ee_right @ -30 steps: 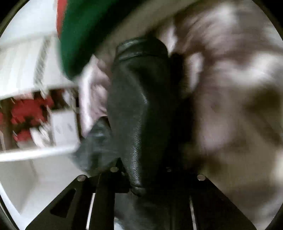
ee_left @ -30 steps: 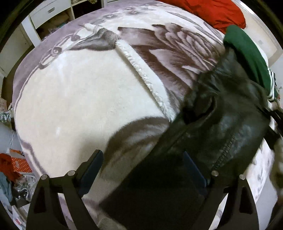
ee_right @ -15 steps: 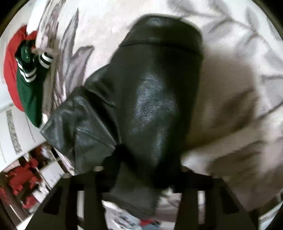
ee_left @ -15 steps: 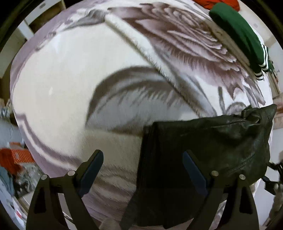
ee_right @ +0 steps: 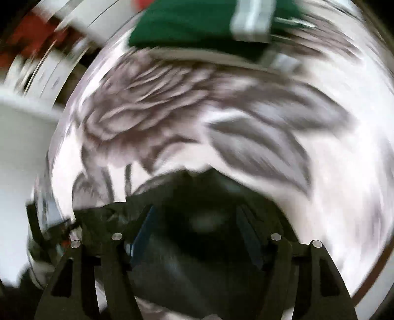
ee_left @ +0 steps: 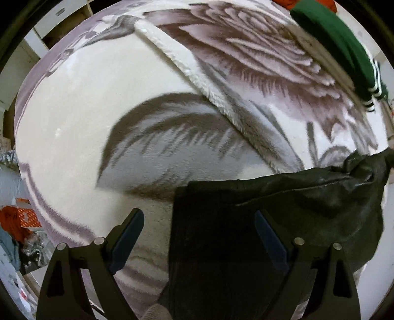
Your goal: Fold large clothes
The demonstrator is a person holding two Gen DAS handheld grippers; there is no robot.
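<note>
A black leather jacket [ee_left: 283, 216] lies folded flat on the bed's near right part, on a cream blanket with a grey flower print [ee_left: 98, 123]. My left gripper [ee_left: 199, 226] is open above the jacket's left edge; its right finger is over the jacket, its left finger over the blanket. In the blurred right wrist view the jacket [ee_right: 197, 221] lies just in front of and under my right gripper [ee_right: 197, 221], whose fingers stand wide apart and hold nothing.
A folded green garment with white stripes [ee_left: 339, 49] lies at the bed's far right, also at the top of the right wrist view [ee_right: 197, 24]. A red cloth [ee_left: 327, 3] lies behind it. White shelves [ee_left: 61, 19] stand beyond the bed. Clutter [ee_left: 17, 229] sits at the left.
The jacket was lowered from the air and laid flat on the bed. My right gripper let go of it and opened, and is swinging. My left gripper stayed open.
</note>
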